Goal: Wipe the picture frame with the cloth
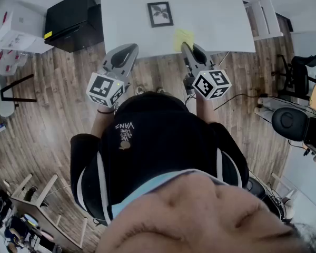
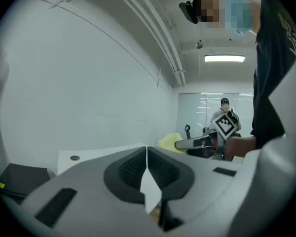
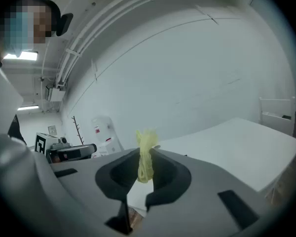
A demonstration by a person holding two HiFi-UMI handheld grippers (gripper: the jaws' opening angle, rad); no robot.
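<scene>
White table (image 1: 216, 9) on wood-plank floor (image 1: 52, 104); black box (image 1: 71, 20) at its left end, office chair (image 1: 295, 123) off to our right; picture frame (image 1: 160, 13) lies flat mid-table, nothing touching it; right gripper (image 1: 186, 46) clenched on bunched yellow cloth (image 1: 183, 38) at near table edge; we judge cloth secured, wipe not begun; left gripper (image 1: 132, 47) pinched together, empty, tip at near edge, probably kept free to steady frame

Table (image 1: 221, 15): far edge cut off by the head view's top border. At the table's near edge, the cloth (image 1: 182, 36) is partly covered by the right gripper (image 1: 188, 47). At table centre, the picture frame (image 1: 160, 13) holds a print too small to identify.
</scene>
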